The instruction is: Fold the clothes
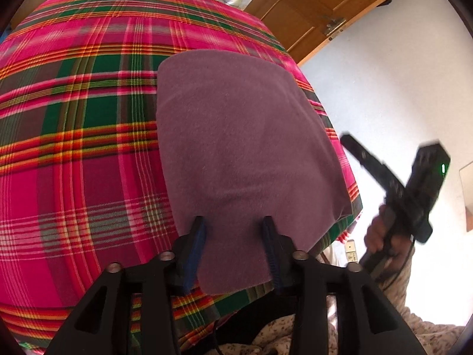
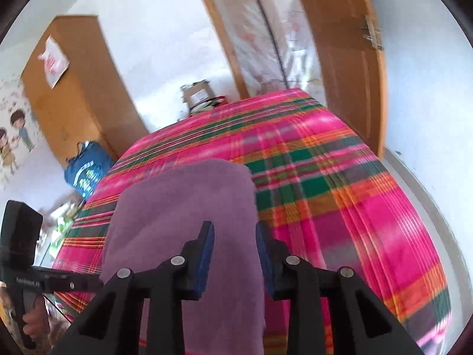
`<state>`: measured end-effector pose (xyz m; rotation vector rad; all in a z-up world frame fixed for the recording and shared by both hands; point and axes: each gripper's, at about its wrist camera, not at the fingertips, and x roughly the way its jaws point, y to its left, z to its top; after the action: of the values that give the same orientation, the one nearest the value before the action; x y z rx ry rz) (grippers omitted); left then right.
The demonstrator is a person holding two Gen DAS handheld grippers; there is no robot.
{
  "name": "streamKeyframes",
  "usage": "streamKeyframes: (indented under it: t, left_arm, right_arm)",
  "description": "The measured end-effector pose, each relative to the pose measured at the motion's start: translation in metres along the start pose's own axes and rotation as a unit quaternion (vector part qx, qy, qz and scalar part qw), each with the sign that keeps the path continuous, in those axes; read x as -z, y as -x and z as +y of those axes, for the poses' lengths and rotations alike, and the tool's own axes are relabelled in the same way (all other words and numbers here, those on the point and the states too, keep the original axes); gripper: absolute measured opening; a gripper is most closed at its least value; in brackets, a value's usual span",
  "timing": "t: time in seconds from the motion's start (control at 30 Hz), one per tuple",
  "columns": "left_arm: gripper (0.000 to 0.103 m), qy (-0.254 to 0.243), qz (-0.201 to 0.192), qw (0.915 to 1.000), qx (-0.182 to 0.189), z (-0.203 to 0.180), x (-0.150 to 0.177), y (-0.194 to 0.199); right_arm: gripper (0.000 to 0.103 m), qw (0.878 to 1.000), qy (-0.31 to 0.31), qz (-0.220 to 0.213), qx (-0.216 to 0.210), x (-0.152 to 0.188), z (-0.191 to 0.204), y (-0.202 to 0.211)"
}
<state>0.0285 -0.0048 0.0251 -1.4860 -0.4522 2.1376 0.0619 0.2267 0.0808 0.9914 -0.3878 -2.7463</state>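
Note:
A folded purple garment (image 1: 236, 136) lies flat on a bed with a pink, green and orange plaid cover (image 1: 74, 118), near the bed's right edge. My left gripper (image 1: 233, 224) stands open over the garment's near end, and its blue pads do not press on the cloth between them. In the right wrist view the same garment (image 2: 183, 207) lies under my right gripper (image 2: 235, 227), which is also open, with its pads apart above the cloth. From the left wrist view, the right gripper's body (image 1: 396, 183) is blurred and off the bed's right side, held by a hand (image 1: 381, 233).
A wooden door (image 1: 310, 3) and a white wall stand beyond the bed. A wooden wardrobe (image 2: 74, 88), a blue bag (image 2: 87, 171) and a cardboard box (image 2: 198, 94) sit past the far side of the plaid cover (image 2: 340, 192). Floral fabric lies below the near edge.

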Motion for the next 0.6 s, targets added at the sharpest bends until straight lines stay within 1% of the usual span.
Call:
streamKeyframes:
  t: [0.1,0.13,0.23,0.3,0.33,0.47,0.6]
  left_arm:
    - [0.048,0.002,0.001,1.0000,0.001,0.001,0.002,0.000]
    - [0.048,0.001,0.000,1.0000,0.001,0.001,0.003,0.000]
    - [0.049,-0.002,0.002,1.0000,0.002,0.002,0.006,-0.003]
    - [0.050,0.000,0.004,1.0000,0.004,0.003,0.006,-0.005]
    - [0.051,0.001,0.005,1.0000,0.004,0.003,0.007,-0.006]
    - [0.052,-0.008,0.006,1.0000,0.002,0.001,0.009,-0.005]
    - [0.053,-0.016,0.009,0.9998,-0.003,-0.003,0.014,-0.008]
  right_arm:
    - [0.031,0.999,0.020,0.025,-0.020,-0.021,0.002,-0.023]
    - [0.031,0.999,0.021,0.034,-0.019,-0.027,0.001,-0.032]
    - [0.031,0.995,0.028,0.080,-0.045,-0.039,0.002,-0.058]
    - [0.031,0.993,0.053,0.103,-0.036,-0.044,0.007,-0.075]
    - [0.031,0.992,0.058,0.106,-0.032,-0.045,0.007,-0.079]
    - [0.030,0.991,0.035,0.127,-0.011,-0.050,-0.002,-0.101]
    - [0.029,0.991,0.034,0.131,0.002,-0.049,-0.005,-0.106]
